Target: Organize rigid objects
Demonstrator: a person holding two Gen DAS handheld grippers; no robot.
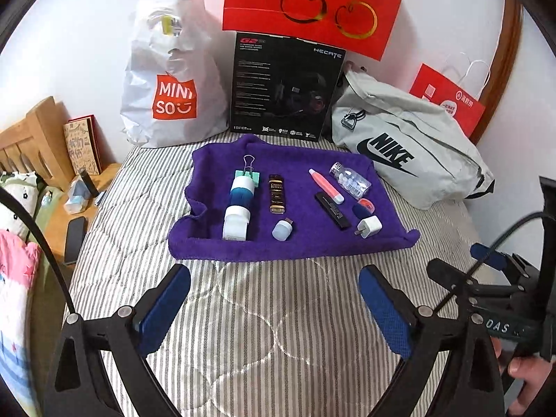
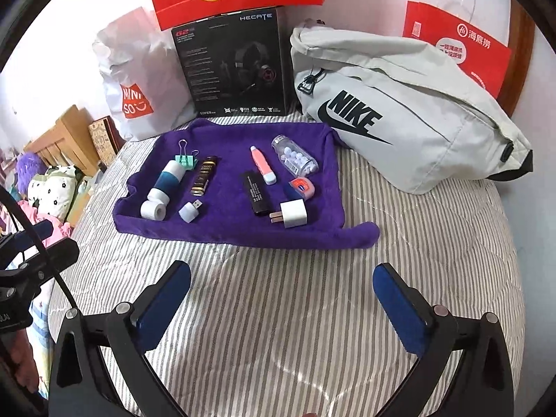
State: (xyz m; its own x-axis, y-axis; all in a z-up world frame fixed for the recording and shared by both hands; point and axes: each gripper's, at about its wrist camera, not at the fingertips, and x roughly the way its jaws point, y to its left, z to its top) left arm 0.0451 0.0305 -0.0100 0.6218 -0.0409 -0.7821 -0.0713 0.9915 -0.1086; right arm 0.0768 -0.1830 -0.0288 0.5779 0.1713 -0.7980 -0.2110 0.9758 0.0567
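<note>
A purple towel (image 1: 243, 243) (image 2: 215, 132) lies on the striped bed with several small objects on it: a white-and-blue tube (image 1: 239, 201) (image 2: 166, 180), a green binder clip (image 1: 248, 173) (image 2: 186, 160), a brown mini bottle (image 1: 277, 193) (image 2: 205, 175), a small USB light (image 1: 283, 229) (image 2: 190, 210), a pink pen (image 1: 325, 184) (image 2: 262, 165), a clear pill bottle (image 1: 351, 179) (image 2: 295, 156), a black stick (image 1: 332, 210) (image 2: 257, 196), a pink tape case (image 1: 365, 205) (image 2: 302, 187) and a white charger plug (image 1: 368, 226) (image 2: 292, 213). My left gripper (image 1: 274, 299) and right gripper (image 2: 281, 302) are open and empty, in front of the towel.
A grey Nike bag (image 1: 406, 153) (image 2: 399, 114) lies right of the towel. A black headset box (image 1: 285, 87) (image 2: 232, 62), a white Miniso bag (image 1: 166, 87) (image 2: 139, 80) and red paper bags (image 1: 312, 3) (image 2: 462, 45) stand along the wall. A wooden headboard (image 1: 31, 139) is at the left.
</note>
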